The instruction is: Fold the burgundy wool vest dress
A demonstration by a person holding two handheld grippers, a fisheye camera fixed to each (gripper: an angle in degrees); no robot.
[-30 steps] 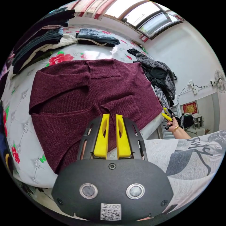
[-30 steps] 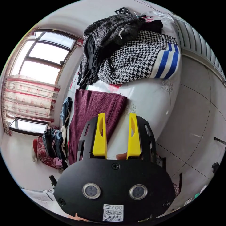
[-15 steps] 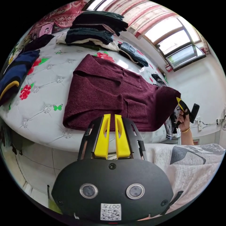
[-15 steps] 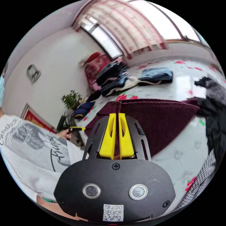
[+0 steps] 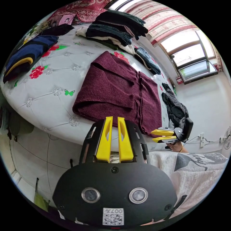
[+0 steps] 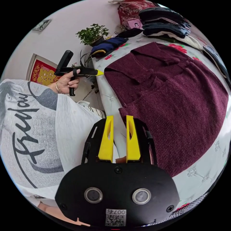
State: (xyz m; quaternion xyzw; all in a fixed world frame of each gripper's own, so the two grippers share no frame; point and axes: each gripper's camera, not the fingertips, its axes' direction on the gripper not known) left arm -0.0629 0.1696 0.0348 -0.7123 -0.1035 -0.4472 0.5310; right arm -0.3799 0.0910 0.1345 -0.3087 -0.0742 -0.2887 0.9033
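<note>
Lying folded on the bed (image 5: 50, 79), the dress (image 5: 115, 91) is a burgundy block on the flowered white cover, with stacks of folded clothes (image 5: 118, 26) near its far side and a dark heap (image 5: 175, 108) off one end. Left tongs (image 5: 114, 119) sit off the bed's edge with only a narrow slit between the jaws and nothing in them. Right tongs (image 6: 119, 118) hover just beside the dress's near corner (image 6: 127, 112), parted a bit wider and also empty, not touching the knit.
</note>
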